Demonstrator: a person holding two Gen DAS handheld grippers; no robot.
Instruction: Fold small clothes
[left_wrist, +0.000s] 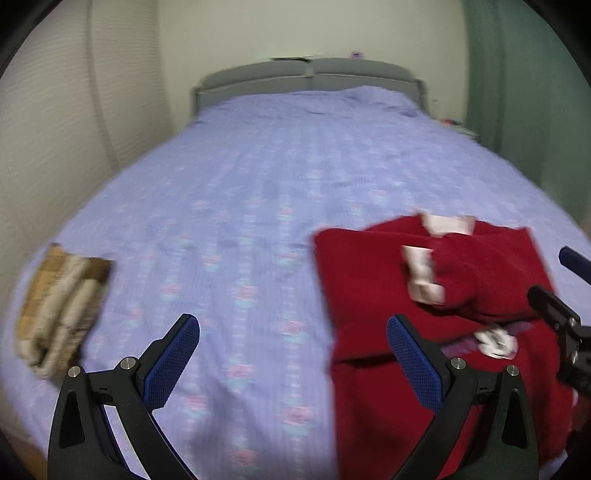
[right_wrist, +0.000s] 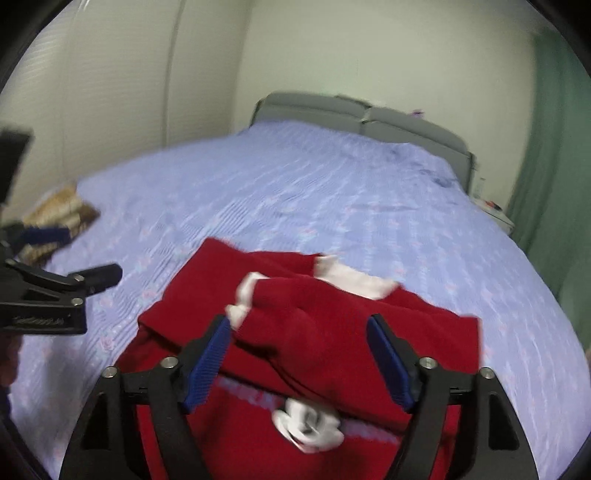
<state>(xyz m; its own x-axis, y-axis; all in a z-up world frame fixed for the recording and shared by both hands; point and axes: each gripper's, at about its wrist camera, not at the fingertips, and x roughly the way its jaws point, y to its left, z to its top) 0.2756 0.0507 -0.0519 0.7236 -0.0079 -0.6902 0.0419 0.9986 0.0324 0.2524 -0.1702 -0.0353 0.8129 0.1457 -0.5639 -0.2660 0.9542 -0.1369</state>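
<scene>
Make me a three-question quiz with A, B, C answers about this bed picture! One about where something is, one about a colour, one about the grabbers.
1. Where is the folded tan cloth?
A. left part of the bed
B. on the headboard
C. on the red sweater

2. What colour is the sweater?
A. green
B. red with white cuffs
C. yellow

3. How are the left gripper and right gripper?
A. both open, empty
B. both shut
C. one clamps the bedspread

Answers: 1 A, it lies left on the lilac bedspread. 2 B, red knit. 3 A, fingers spread, nothing held.
</scene>
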